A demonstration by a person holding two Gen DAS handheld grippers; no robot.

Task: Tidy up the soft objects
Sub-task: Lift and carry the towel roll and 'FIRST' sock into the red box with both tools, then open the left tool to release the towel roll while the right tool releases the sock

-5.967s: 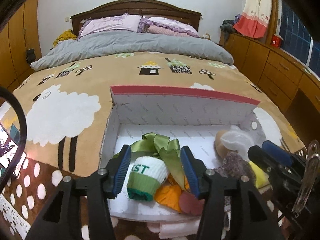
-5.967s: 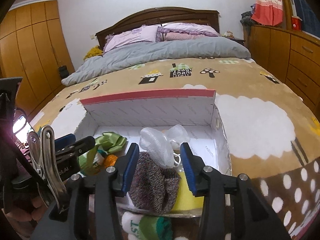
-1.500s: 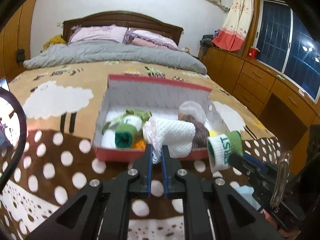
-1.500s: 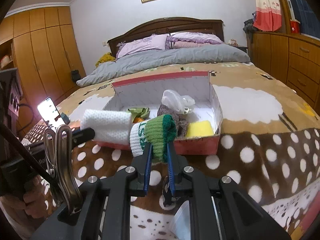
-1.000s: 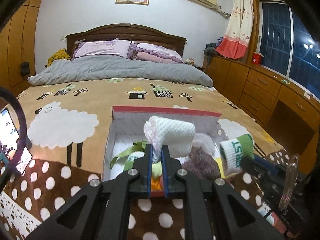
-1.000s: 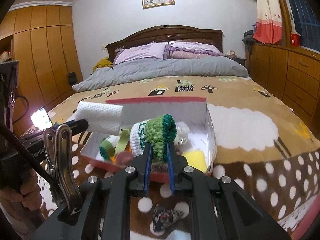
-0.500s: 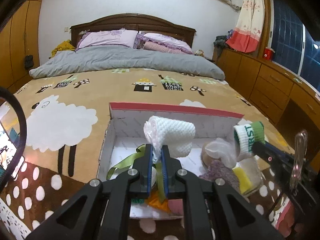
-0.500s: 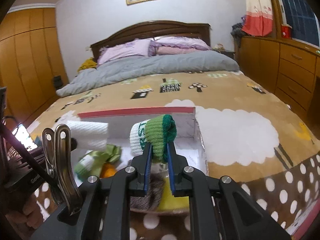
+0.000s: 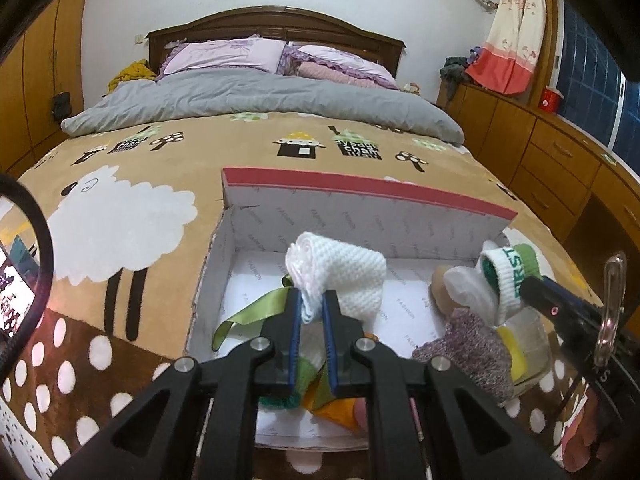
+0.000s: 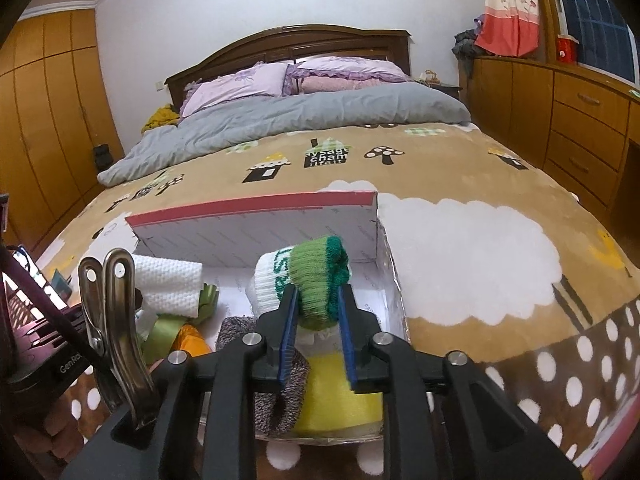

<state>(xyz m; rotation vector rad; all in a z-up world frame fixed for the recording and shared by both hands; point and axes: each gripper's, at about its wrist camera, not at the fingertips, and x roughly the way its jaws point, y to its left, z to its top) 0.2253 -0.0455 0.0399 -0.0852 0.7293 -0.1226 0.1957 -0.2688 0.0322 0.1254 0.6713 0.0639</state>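
Over the box, the green sock sits between the right tool's (opening) jaws.

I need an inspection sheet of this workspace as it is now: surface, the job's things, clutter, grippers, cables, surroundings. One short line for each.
Surface: bed blanket with sheep pattern; open box stands on it.
Job's things: white cloth roll and green-white sock, both held above the box; inside lie a green ribbon, grey knit piece, yellow sponge.
Clutter: phone at the left edge.
Grippers: left gripper shut on the cloth roll; right gripper opening, sock between its fingers.
Cables: dark cable beside the phone.
Surroundings: pillows, wooden drawers, curtain.
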